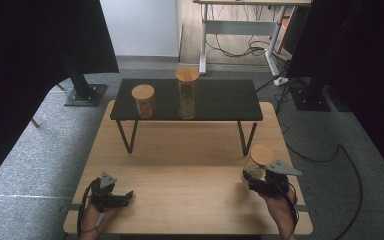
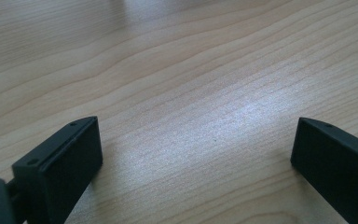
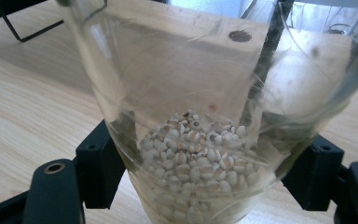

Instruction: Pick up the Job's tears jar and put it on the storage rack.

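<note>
In the high view, two lidded jars stand on the black shelf (image 1: 220, 100), and a third jar (image 1: 258, 161) sits at the table's (image 1: 180, 175) right side. In the left gripper view, the left gripper (image 2: 196, 154) has its fingers apart over bare wood. In the right gripper view, the right gripper (image 3: 205, 172) clamps the jar low, probably for a steady lift.

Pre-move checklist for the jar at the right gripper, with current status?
1. Right gripper shut on the glass jar of pale grains with wooden lid: ok, jaws flank its lower body.
2. Jar lid on: ok in the high view.
3. Jar upright: cannot tell, it looks tilted in the right gripper view.
4. Left gripper open and empty over the light wooden table: ok.
5. Free room on the black shelf: ok, bare to the right of the tall glass jar and the short glass jar.
6. Jar lifted off the table: cannot tell.
</note>
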A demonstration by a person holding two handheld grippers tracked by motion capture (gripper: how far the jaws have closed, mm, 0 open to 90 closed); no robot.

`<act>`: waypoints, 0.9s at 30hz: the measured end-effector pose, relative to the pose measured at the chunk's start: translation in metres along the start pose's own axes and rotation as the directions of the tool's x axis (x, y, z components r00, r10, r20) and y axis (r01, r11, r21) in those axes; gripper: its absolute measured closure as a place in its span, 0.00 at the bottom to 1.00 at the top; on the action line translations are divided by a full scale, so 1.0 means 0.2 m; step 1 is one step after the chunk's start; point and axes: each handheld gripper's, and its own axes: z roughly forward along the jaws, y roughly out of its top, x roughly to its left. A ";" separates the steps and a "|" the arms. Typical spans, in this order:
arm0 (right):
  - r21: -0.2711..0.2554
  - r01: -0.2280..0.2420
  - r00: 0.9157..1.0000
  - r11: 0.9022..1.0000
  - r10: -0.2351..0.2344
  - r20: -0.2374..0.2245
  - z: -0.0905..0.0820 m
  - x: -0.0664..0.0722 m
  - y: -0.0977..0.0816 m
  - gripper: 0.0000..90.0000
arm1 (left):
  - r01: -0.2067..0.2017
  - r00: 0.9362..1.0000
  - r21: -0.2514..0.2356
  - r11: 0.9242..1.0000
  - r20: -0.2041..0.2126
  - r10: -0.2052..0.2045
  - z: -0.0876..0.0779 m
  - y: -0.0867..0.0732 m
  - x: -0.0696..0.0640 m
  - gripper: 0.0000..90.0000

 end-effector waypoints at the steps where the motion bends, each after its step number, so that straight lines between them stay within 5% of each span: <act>1: -0.002 0.002 1.000 1.000 -0.002 0.001 0.00 0.00 0.01 0.28 | 0.000 1.000 0.000 1.000 0.000 0.000 0.00 0.00 0.00 0.02; 27: 0.003 -0.007 1.000 1.000 0.007 -0.012 0.02 -0.03 0.25 0.28 | -0.001 1.000 0.000 1.000 0.003 0.001 0.00 0.00 0.00 0.02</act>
